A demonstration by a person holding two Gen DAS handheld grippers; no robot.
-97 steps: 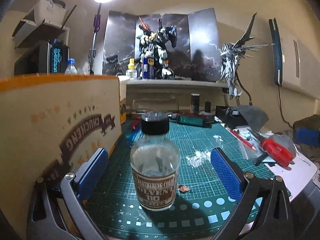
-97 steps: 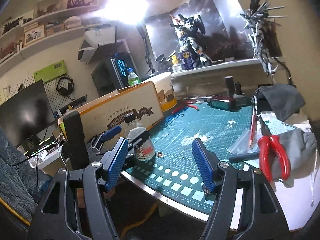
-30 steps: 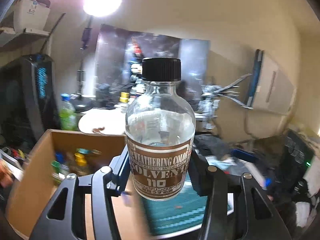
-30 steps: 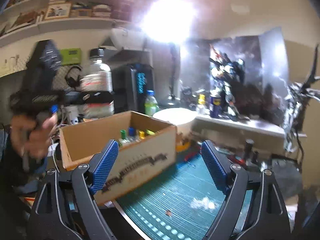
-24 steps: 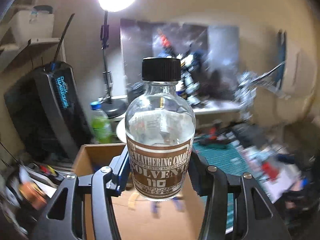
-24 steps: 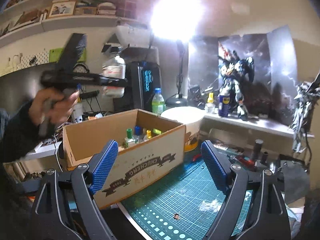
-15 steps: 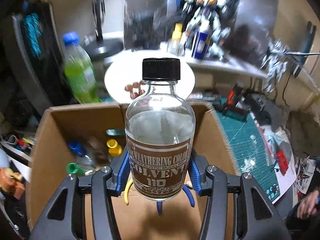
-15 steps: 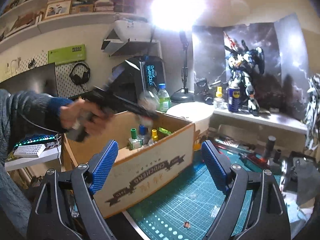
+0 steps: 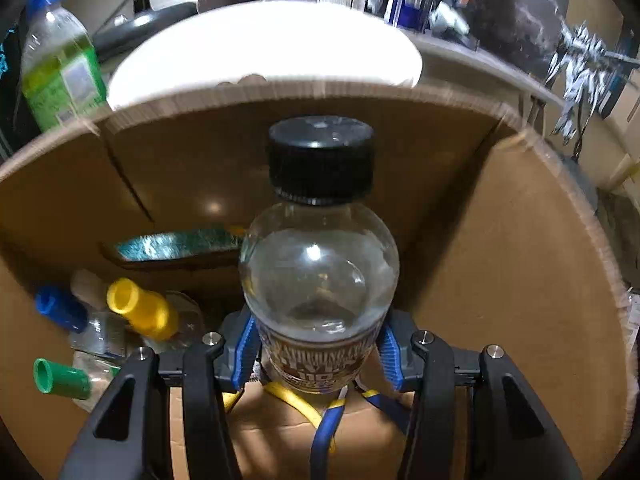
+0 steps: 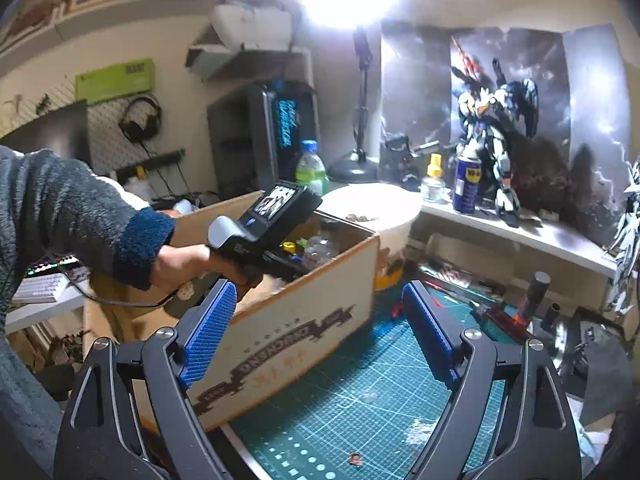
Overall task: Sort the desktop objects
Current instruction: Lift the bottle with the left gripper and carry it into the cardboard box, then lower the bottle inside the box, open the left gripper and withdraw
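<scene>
My left gripper [image 9: 316, 354] is shut on a clear glass solvent bottle [image 9: 318, 276] with a black cap and brown label, holding it inside the open cardboard box [image 9: 500, 240]. Small bottles with yellow, blue and green caps [image 9: 136, 308] stand in the box's left corner, and blue-and-yellow pliers handles [image 9: 320, 416] lie on its floor below the bottle. In the right wrist view a hand holds the left gripper's body [image 10: 264, 220], tipped down into the box [image 10: 292, 336]. My right gripper [image 10: 318, 340] hangs open over the green cutting mat [image 10: 360, 412] with nothing between its fingers.
A white round tub [image 10: 380, 208] and a green drink bottle [image 10: 310, 168] stand behind the box. A back ledge carries a robot model [image 10: 496, 132] and a blue spray can [image 10: 466, 184]. Tools and small black cylinders [image 10: 536, 292] clutter the mat's far right.
The left gripper swung over the box and dropped into it with the solvent bottle, tilting downward. The right gripper shifted a little, still open over the mat.
</scene>
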